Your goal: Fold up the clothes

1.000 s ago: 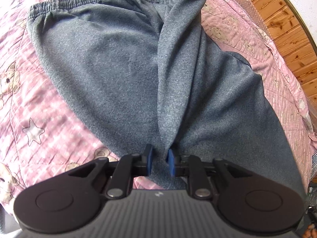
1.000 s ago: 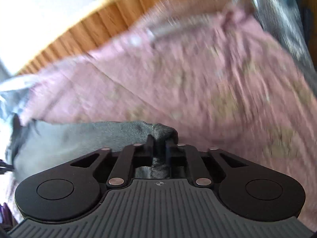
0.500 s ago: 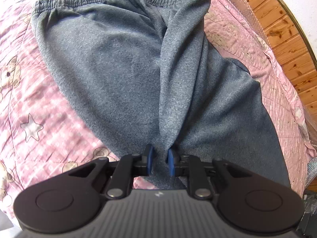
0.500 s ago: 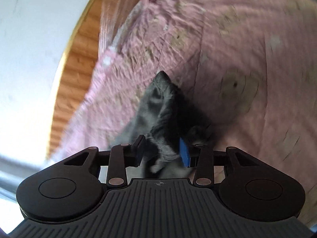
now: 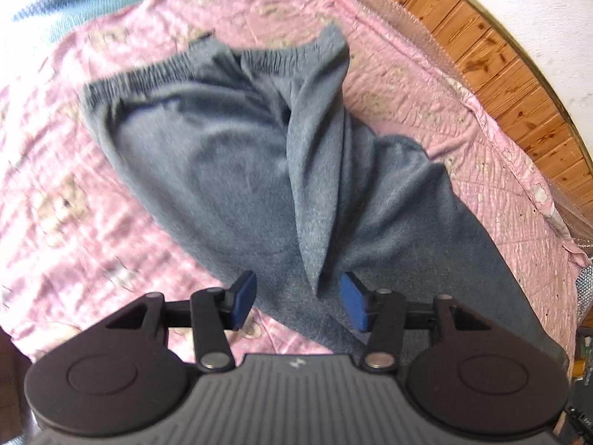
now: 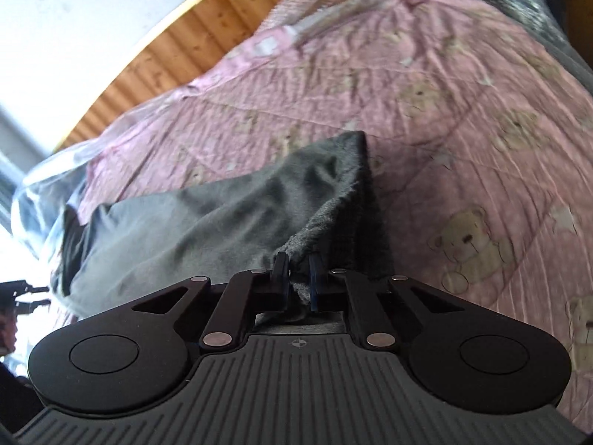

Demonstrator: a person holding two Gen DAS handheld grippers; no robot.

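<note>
Grey sweatpants (image 5: 222,170) lie spread on a pink quilt, elastic waistband at the far end and a raised fold running down the middle. My left gripper (image 5: 298,293) hovers above the near end of that fold. Its jaws are opening and the blue pads (image 5: 354,302) stand clear of the cloth on both sides. In the right wrist view a corner of the sweatpants (image 6: 207,222) is lifted off the quilt. My right gripper (image 6: 297,274) is closing on its fuzzy edge, and the pads pinch the cloth.
The pink quilt (image 6: 463,118) with a teddy-bear print covers the bed under everything. A wooden panel (image 5: 500,74) and a white wall run along the far side. A person's teal garment (image 5: 74,3) shows beyond the waistband.
The left jaws have spread and let go of the fold, and the gripper has risen. The right jaws opened wide around the grey cloth half a second ago and are narrow on its edge now.
</note>
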